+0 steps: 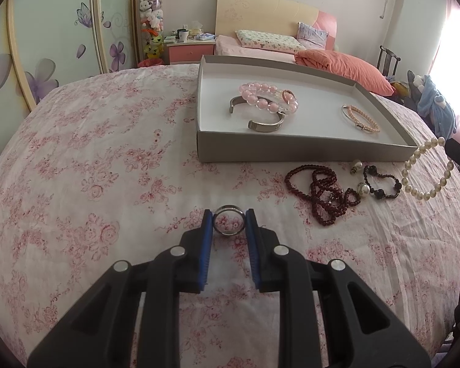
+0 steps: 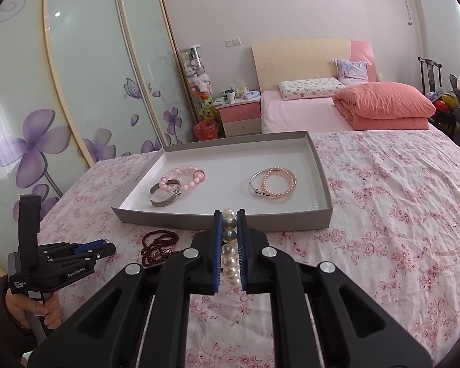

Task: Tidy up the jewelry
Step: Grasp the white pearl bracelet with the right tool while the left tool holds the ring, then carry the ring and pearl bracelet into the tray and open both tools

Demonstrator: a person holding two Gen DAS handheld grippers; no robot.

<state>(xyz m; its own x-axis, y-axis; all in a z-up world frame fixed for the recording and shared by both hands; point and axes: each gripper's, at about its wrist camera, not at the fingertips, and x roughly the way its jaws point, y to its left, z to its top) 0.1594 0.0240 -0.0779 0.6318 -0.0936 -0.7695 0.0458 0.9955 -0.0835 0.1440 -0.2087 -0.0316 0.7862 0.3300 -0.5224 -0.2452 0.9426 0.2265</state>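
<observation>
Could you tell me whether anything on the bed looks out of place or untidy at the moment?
Nothing looks damaged or spilled. The one untidy spot is the dark red bead necklace, lying tangled on the bedspread in front of the box beside a black bead bracelet and loose pearl pieces, not yet sorted.

A shallow grey cardboard tray [image 1: 303,150] sits on the floral-sheeted bed [image 1: 92,168]. In it, a pink bead bracelet [image 1: 268,96] lies over a metal cuff [image 1: 265,124]; right, a slim bangle pair [image 1: 361,118]. Before the tray lie dark red beads [image 1: 322,193].
</observation>
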